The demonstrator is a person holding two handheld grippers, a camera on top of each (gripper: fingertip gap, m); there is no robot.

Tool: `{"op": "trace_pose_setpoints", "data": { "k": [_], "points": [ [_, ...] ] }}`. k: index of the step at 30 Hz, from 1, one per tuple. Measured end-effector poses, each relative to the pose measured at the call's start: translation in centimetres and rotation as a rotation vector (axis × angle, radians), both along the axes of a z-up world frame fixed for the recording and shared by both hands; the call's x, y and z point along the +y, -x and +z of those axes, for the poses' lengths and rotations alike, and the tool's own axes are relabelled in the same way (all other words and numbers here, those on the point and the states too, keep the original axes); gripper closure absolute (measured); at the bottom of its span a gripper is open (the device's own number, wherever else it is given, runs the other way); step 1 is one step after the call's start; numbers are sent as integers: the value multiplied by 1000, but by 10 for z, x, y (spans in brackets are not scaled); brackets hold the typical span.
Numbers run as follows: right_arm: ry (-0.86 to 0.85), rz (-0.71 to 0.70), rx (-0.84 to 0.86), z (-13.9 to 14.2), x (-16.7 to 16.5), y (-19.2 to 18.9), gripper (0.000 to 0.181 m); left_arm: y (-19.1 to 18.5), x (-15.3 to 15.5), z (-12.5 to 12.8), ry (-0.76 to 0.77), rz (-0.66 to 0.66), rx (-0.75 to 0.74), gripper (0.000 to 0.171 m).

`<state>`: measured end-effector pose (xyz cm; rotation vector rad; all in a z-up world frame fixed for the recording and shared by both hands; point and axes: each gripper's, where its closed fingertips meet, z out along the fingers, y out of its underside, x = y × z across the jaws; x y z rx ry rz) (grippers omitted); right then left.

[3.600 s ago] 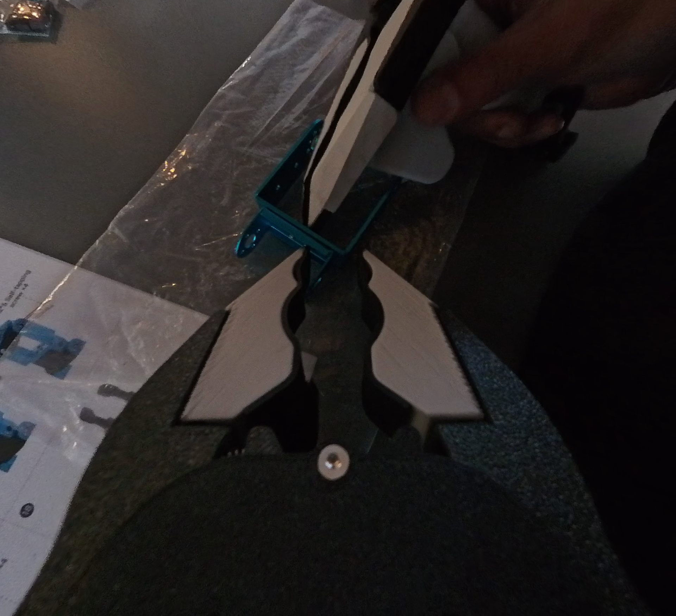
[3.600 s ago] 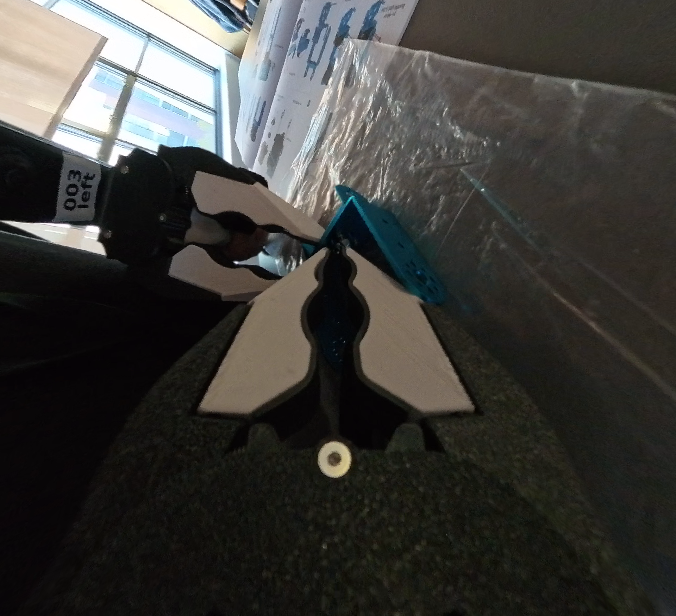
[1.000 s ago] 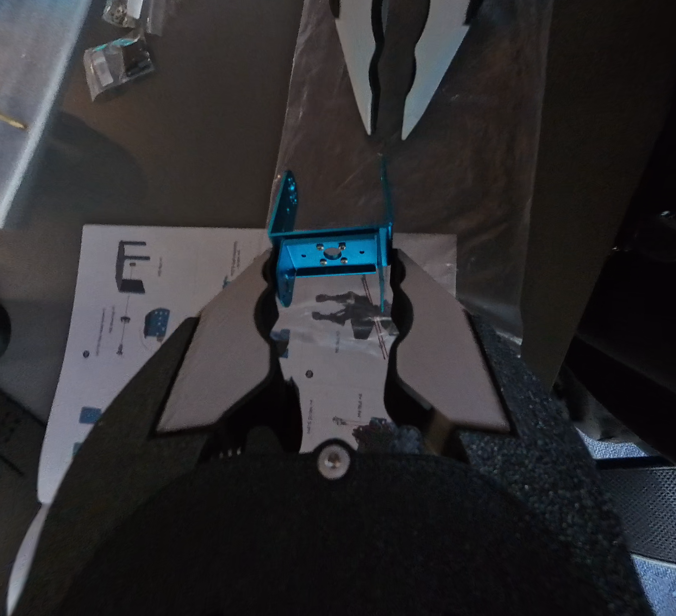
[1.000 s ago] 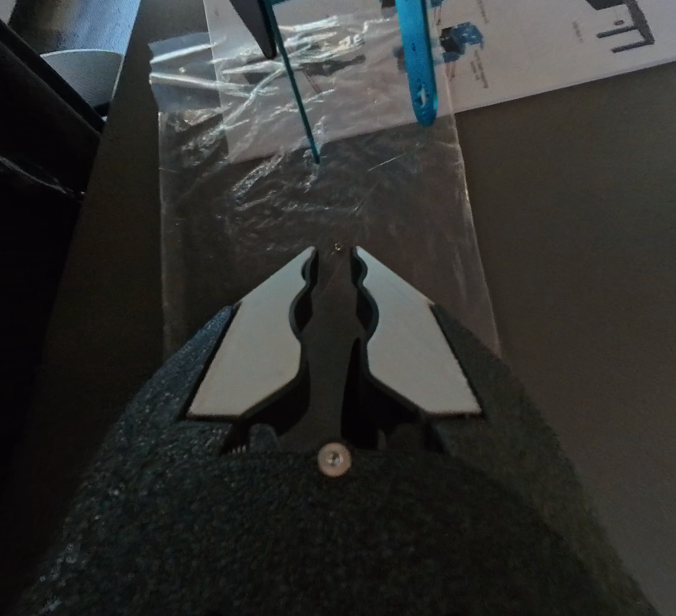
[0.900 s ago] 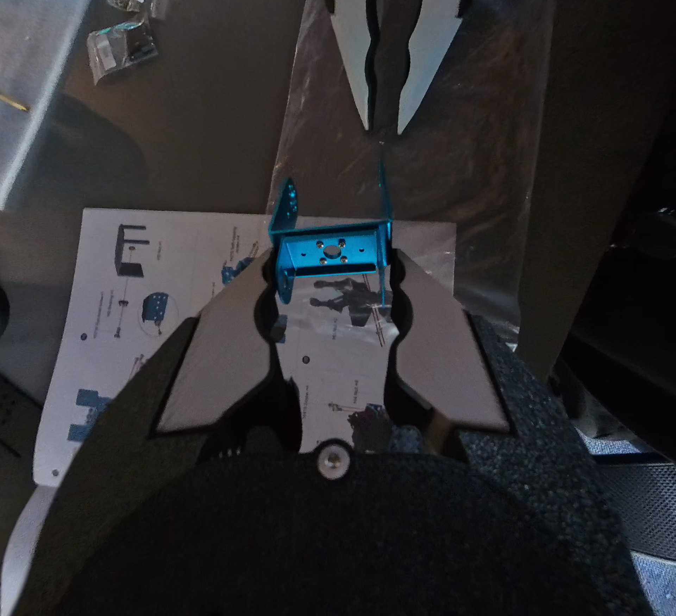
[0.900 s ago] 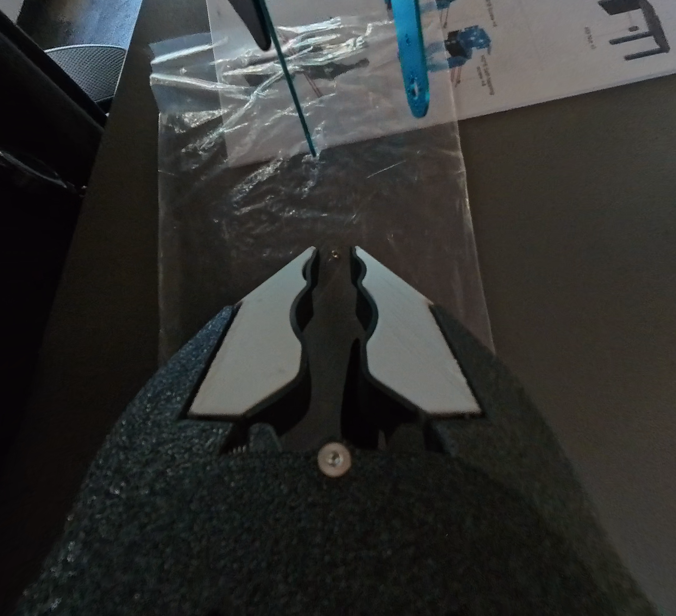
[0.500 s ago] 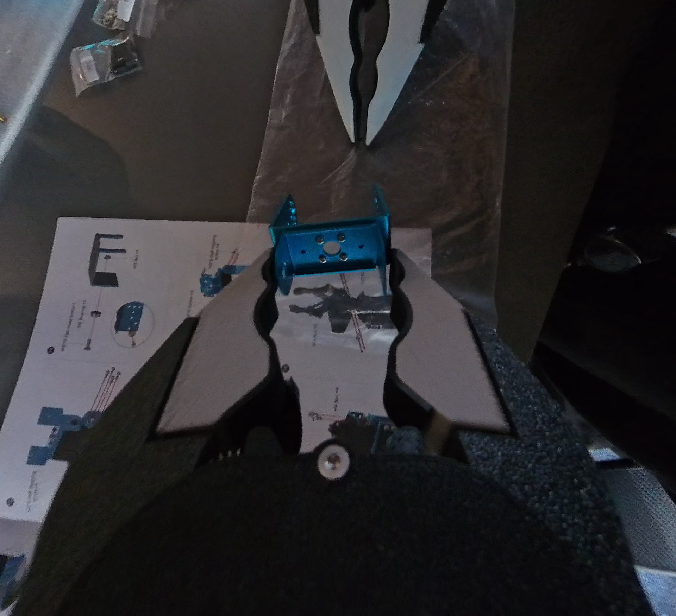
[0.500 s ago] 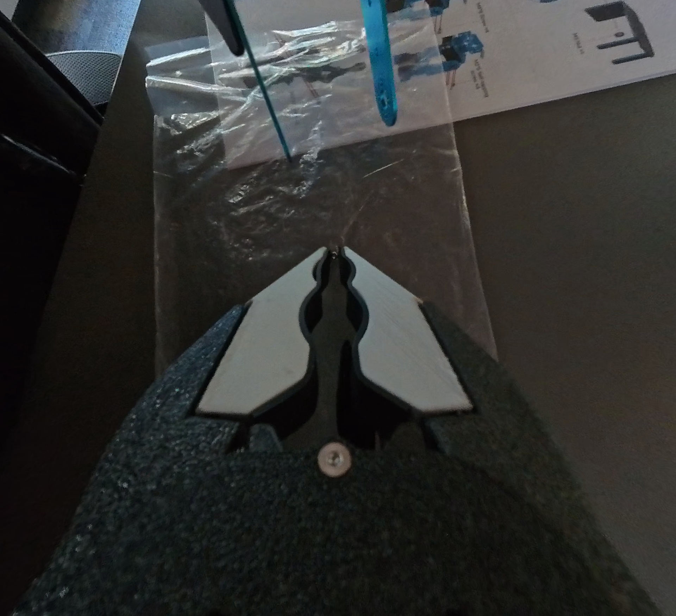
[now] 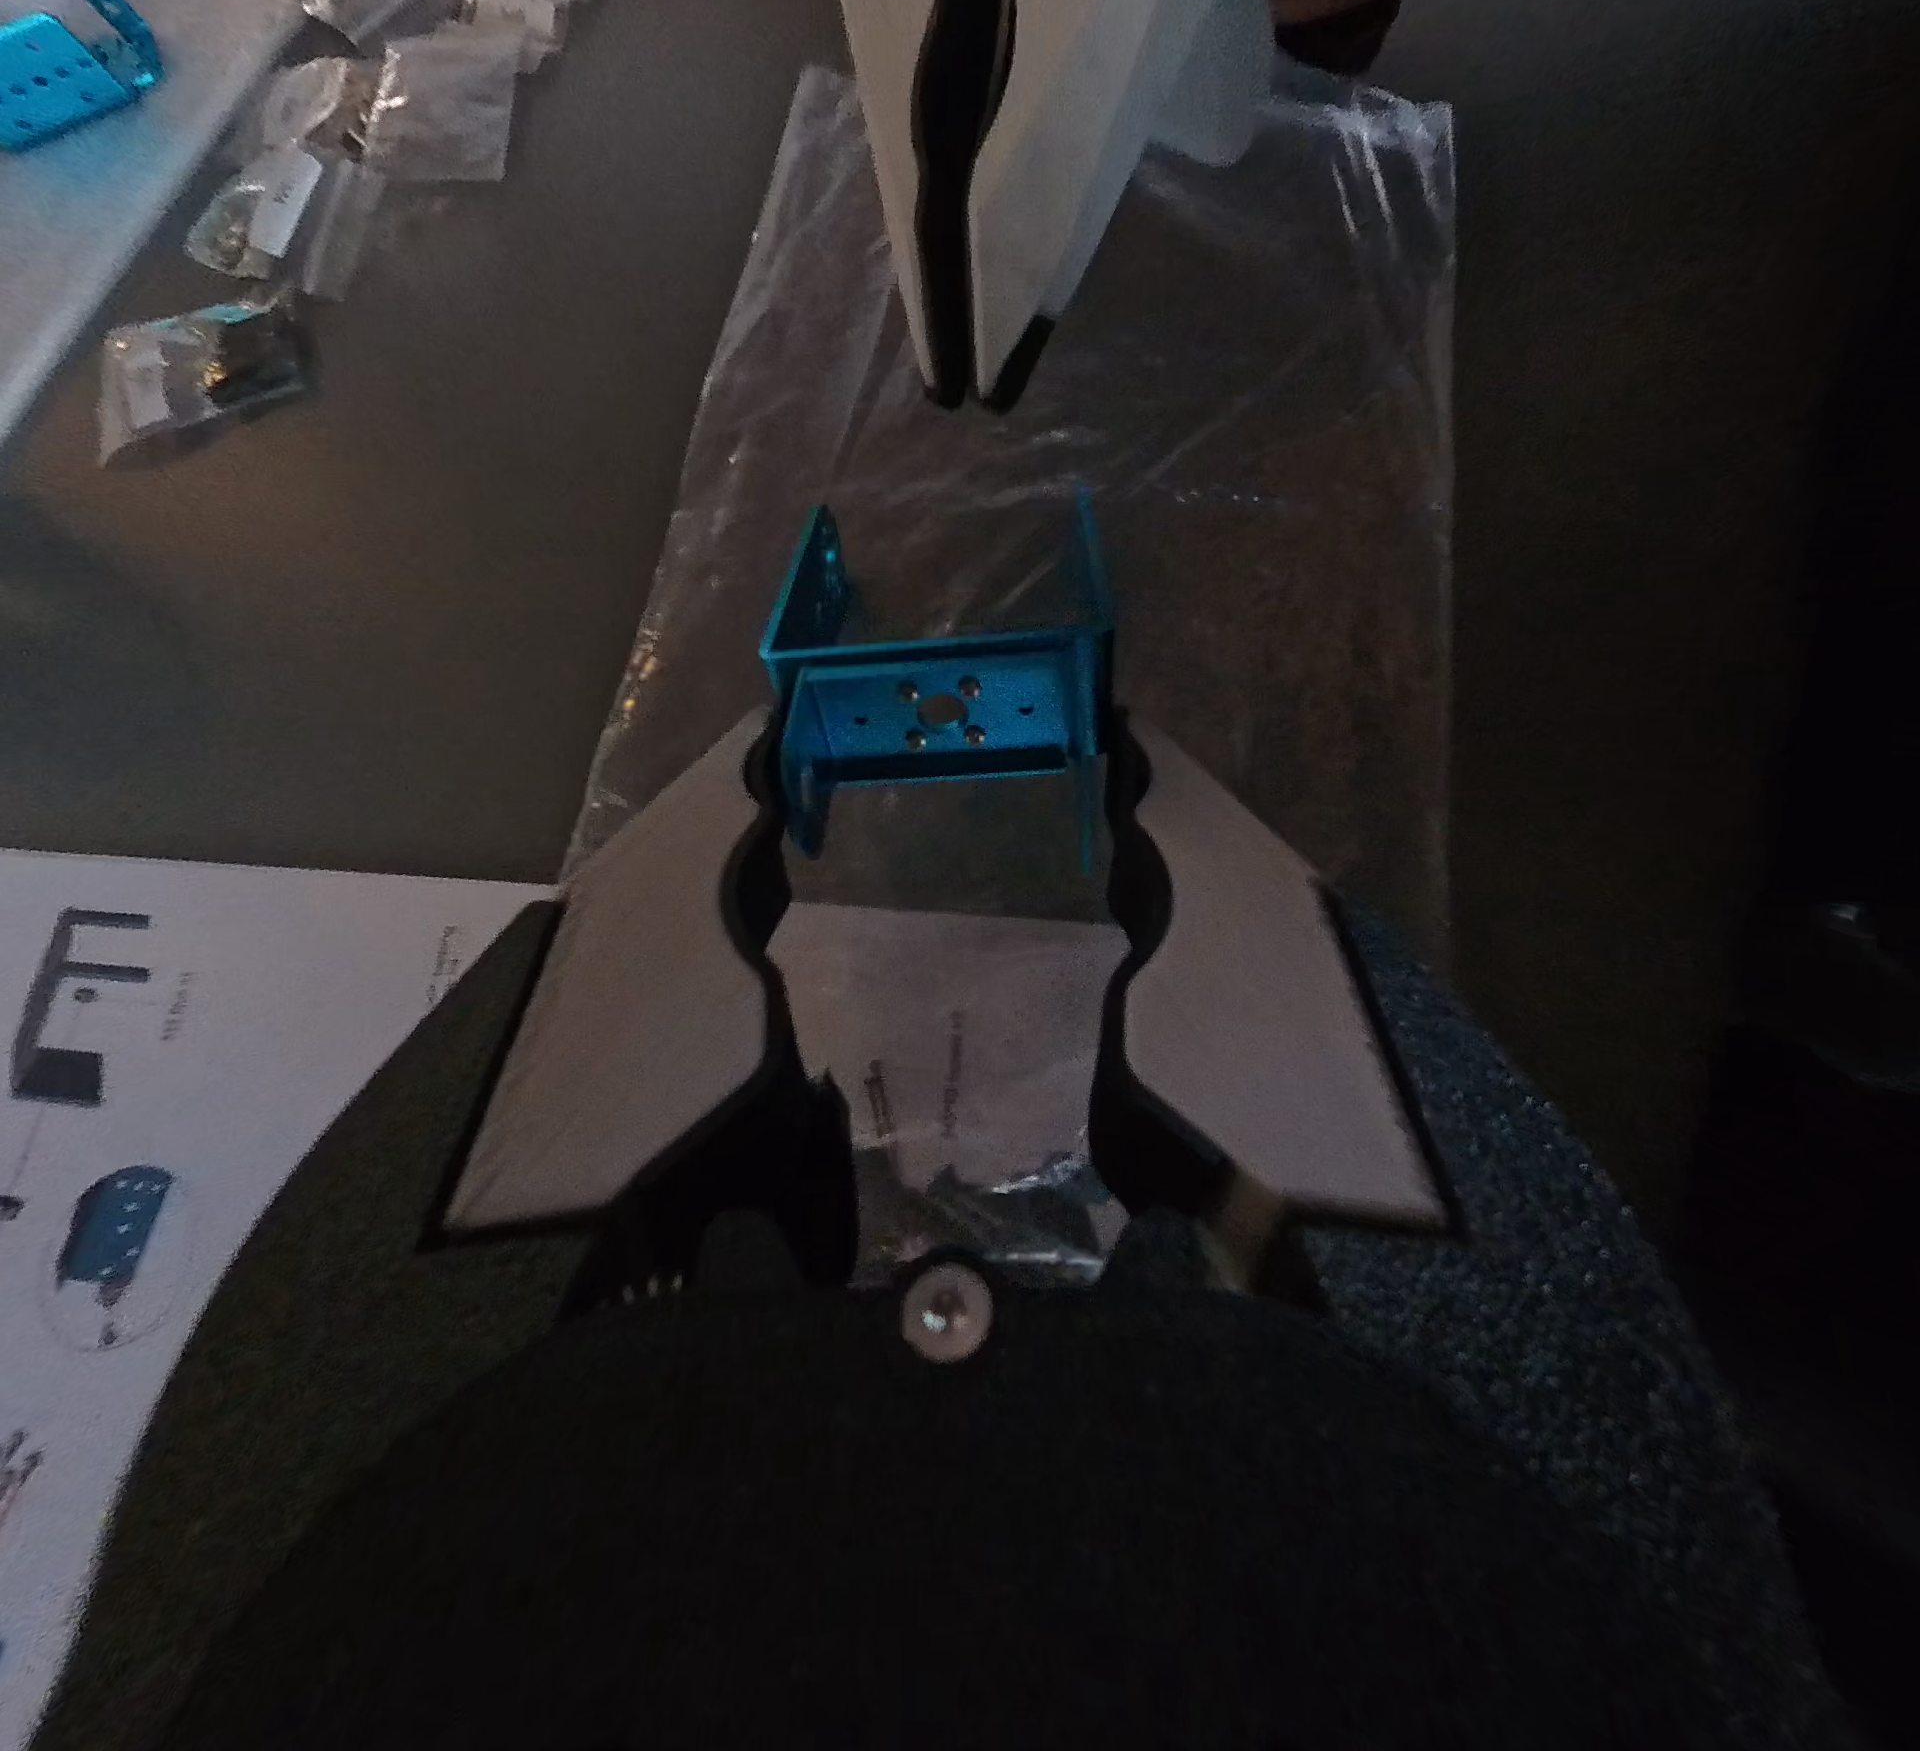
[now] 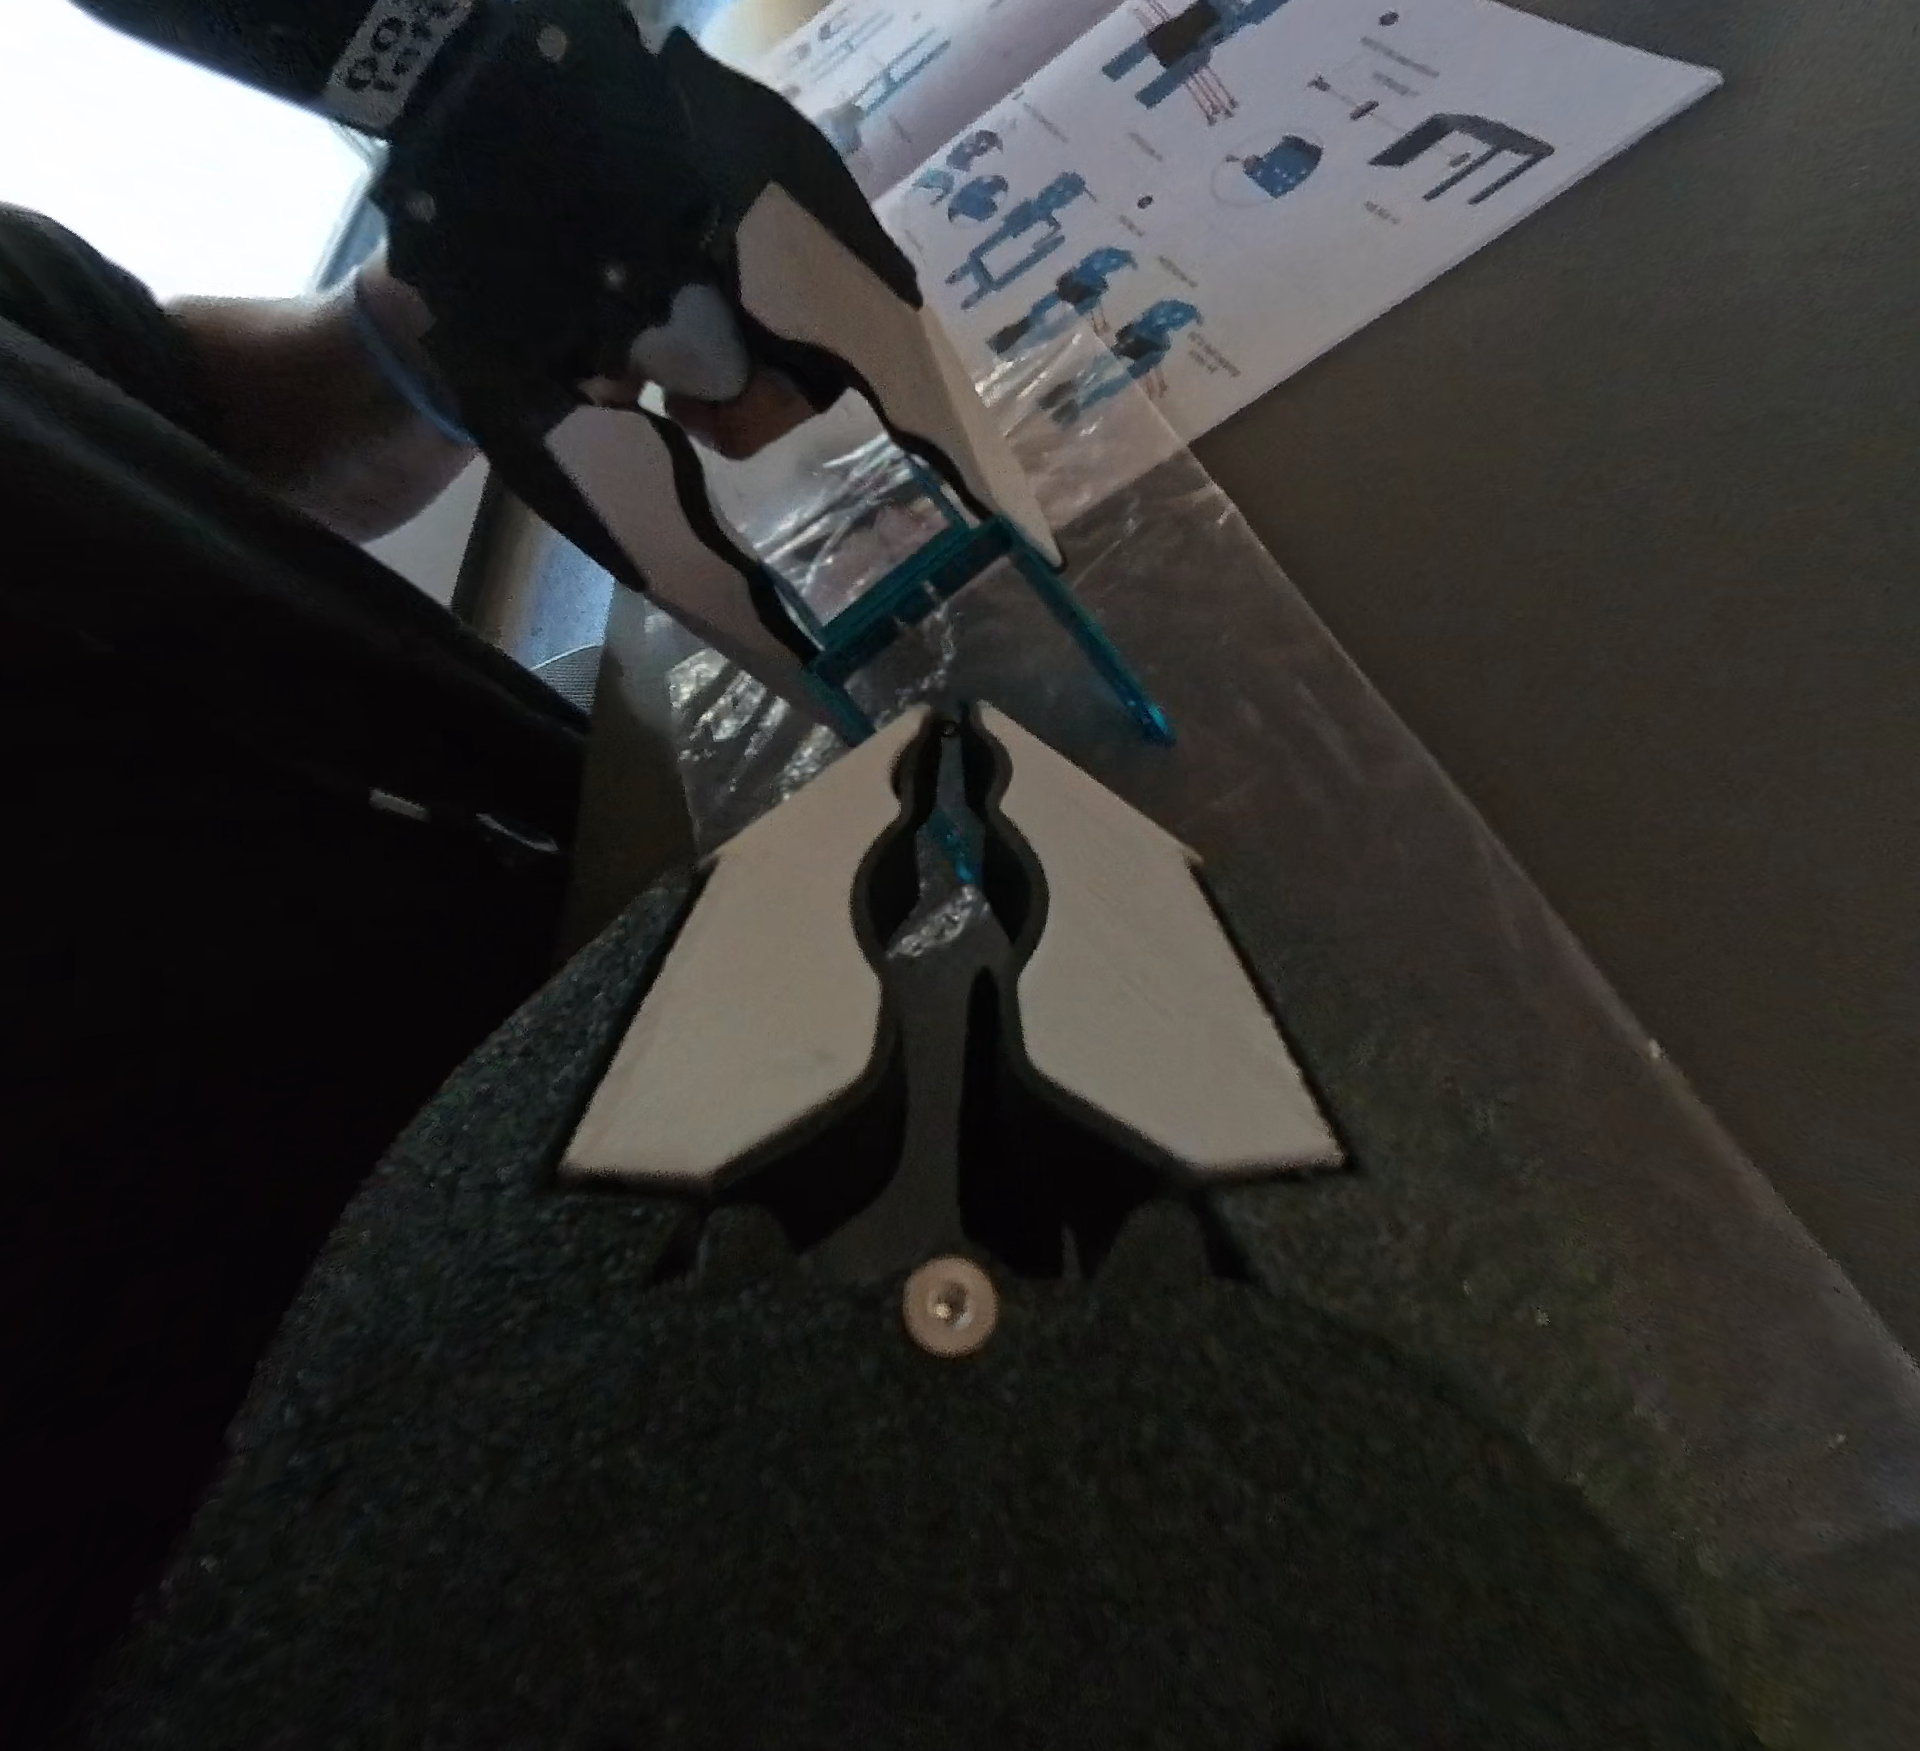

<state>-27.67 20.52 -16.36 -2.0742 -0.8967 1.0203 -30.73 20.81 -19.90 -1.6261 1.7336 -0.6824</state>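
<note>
Holding a blue metal bracket between its white fingers, the left gripper keeps the part off the desk, above a clear plastic bag that lies flat at about 12 o'clock from it. The bracket looks like thin bent sheet metal: light, stiff, with smooth painted faces that may slip and narrow edges that could twist in a loose pinch. Its drilled cross plate and the two flat side arms seem the safest places to take hold. The left fingers are spread to the bracket's width and clamp its two outer side walls, so the arms point away at 12 o'clock toward the right gripper.

In the right wrist view, the right gripper has its fingers nearly closed, a thin slit left between the tips. A tiny dark thing, perhaps a screw, sits at the tips, but I cannot tell whether it is pinched. The tips hang just beside one bracket arm, which lies at 1 o'clock from them.

An open instruction booklet lies on the desk at 1 o'clock, partly under the bag. Small parts bags and another blue plate lie at 10 o'clock in the left wrist view.
</note>
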Motion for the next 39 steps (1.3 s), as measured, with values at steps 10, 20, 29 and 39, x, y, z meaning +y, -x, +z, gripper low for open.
{"op": "trace_pose_setpoints", "data": {
  "k": [10, 20, 29, 39],
  "points": [
    [-112, 74, -165, -20, -7, 23, 177, 6, -6, -12, -4, 52, 74, 111],
    [-72, 70, -92, -13, -3, 30, 178, 24, -9, 11, 153, 297, -45, 105],
    [-18, 160, -120, -25, -1, 41, 177, 11, -36, 1, 380, 367, -78, 108],
    [13, 166, -137, -36, -2, 47, 177, 3, -39, -1, 372, 371, -73, 110]
  ]
}}
